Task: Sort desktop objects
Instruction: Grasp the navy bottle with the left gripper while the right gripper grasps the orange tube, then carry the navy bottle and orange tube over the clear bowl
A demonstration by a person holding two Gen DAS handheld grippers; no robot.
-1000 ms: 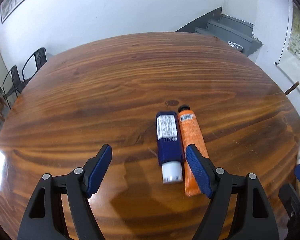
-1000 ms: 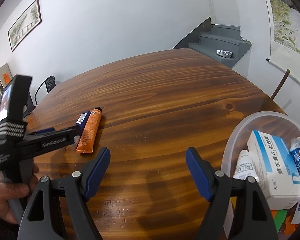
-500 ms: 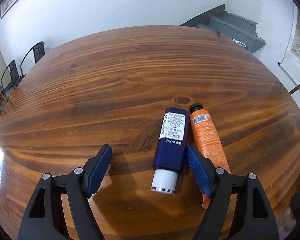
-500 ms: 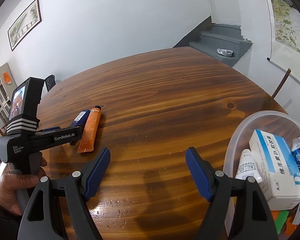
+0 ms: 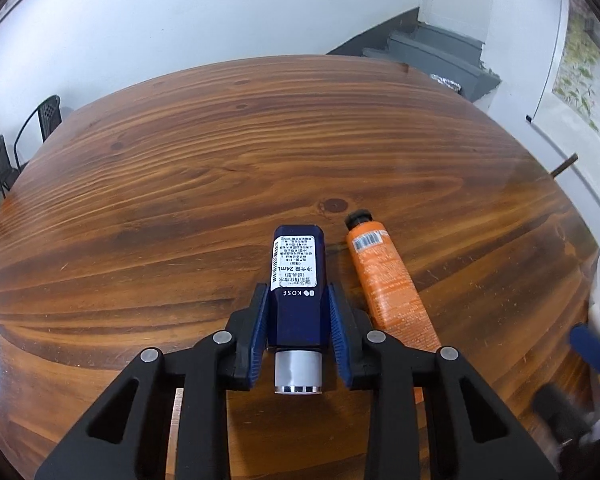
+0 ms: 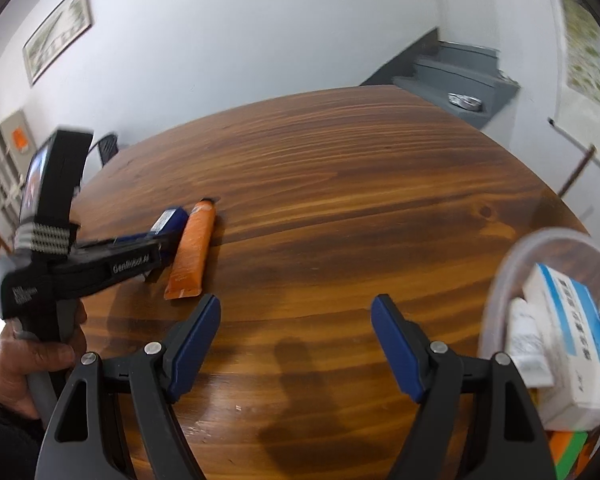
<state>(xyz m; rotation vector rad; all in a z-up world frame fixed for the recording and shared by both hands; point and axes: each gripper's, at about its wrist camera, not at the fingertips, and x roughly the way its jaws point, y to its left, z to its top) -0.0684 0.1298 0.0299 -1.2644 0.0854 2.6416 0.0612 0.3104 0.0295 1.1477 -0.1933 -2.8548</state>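
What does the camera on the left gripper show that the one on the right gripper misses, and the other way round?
Only the left wrist view shows the left gripper closed on the blue bottle, whose label and silver cap are visible; its jaws have just been closing.

Only the right wrist view shows the open right gripper, the hand holding the left tool, and the white box inside the clear tub.

Both show the orange tube lying on the wooden table.
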